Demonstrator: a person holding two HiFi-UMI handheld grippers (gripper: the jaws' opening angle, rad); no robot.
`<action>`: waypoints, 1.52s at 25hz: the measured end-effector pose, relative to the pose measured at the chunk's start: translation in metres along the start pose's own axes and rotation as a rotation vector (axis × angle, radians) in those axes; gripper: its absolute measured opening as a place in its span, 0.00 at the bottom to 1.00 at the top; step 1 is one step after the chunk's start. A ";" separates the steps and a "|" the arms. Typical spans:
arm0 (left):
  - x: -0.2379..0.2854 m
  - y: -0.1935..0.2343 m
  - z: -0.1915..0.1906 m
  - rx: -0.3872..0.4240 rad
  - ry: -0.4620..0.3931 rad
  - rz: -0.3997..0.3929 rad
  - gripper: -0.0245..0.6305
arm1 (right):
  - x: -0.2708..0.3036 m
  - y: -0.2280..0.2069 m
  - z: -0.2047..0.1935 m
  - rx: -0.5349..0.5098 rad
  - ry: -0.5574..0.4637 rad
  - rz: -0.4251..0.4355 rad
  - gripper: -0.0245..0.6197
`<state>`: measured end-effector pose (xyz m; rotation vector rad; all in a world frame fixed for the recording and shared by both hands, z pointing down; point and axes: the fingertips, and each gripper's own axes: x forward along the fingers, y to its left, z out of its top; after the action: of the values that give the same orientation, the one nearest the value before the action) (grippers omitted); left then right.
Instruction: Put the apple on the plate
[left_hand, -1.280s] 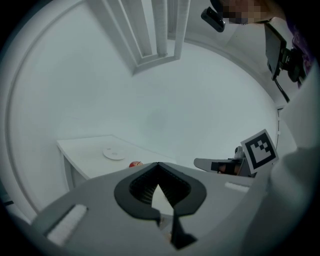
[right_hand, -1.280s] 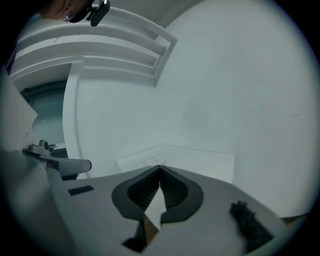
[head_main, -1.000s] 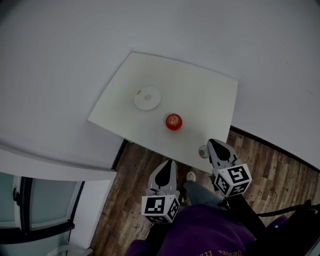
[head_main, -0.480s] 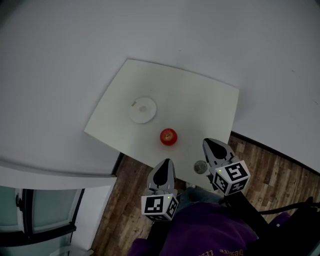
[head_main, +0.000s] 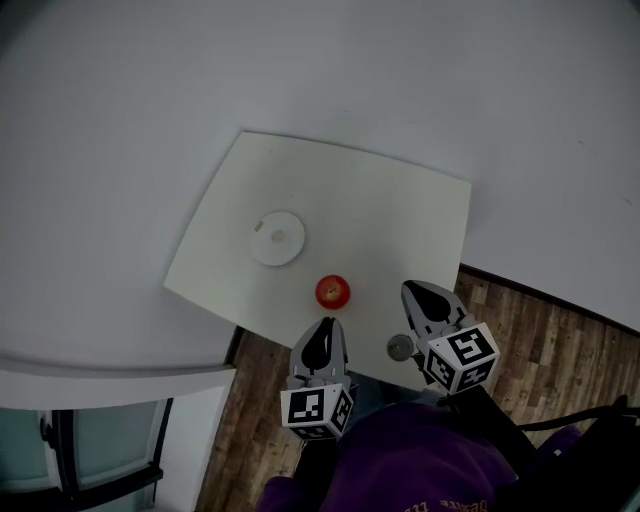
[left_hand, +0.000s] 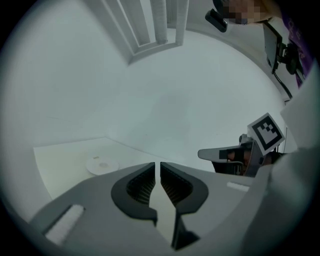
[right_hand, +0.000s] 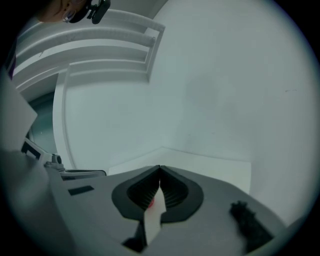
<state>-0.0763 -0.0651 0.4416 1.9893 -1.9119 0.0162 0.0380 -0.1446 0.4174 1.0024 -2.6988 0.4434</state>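
The apple (head_main: 332, 291) sits on the white table (head_main: 390, 215) near its front edge, at about 5 o'clock from the plate (head_main: 278, 238) and clearly apart from it. The plate is bare.

Both of the 2 grippers are held low at the table's near edge. They are nearly level with a slight downward tilt, and their marker cubes face back toward the person.

The left gripper (head_main: 322, 333) is at 6 o'clock from the apple and points toward 12. Its jaws are opening, with a thin slit between the ribbed pads and nothing in it.

The right gripper (head_main: 427, 292) is at 3 o'clock from the apple and points toward about 11. Its jaw tips are pressed together and hold nothing. In the right gripper view, a red patch (right_hand: 149, 202) shows low behind the pads and is probably the apple beyond them.

Neither gripper touches the apple.
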 end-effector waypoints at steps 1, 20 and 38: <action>0.004 0.002 -0.001 0.007 0.005 -0.007 0.10 | 0.002 -0.001 0.002 0.004 0.001 -0.006 0.05; 0.068 0.031 -0.036 0.110 0.151 -0.074 0.38 | 0.027 -0.023 0.009 0.016 0.009 -0.109 0.05; 0.101 0.045 -0.081 0.172 0.309 -0.092 0.64 | 0.035 -0.037 0.008 0.025 0.026 -0.156 0.05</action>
<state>-0.0923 -0.1393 0.5558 2.0418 -1.6681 0.4507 0.0359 -0.1950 0.4279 1.1949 -2.5735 0.4584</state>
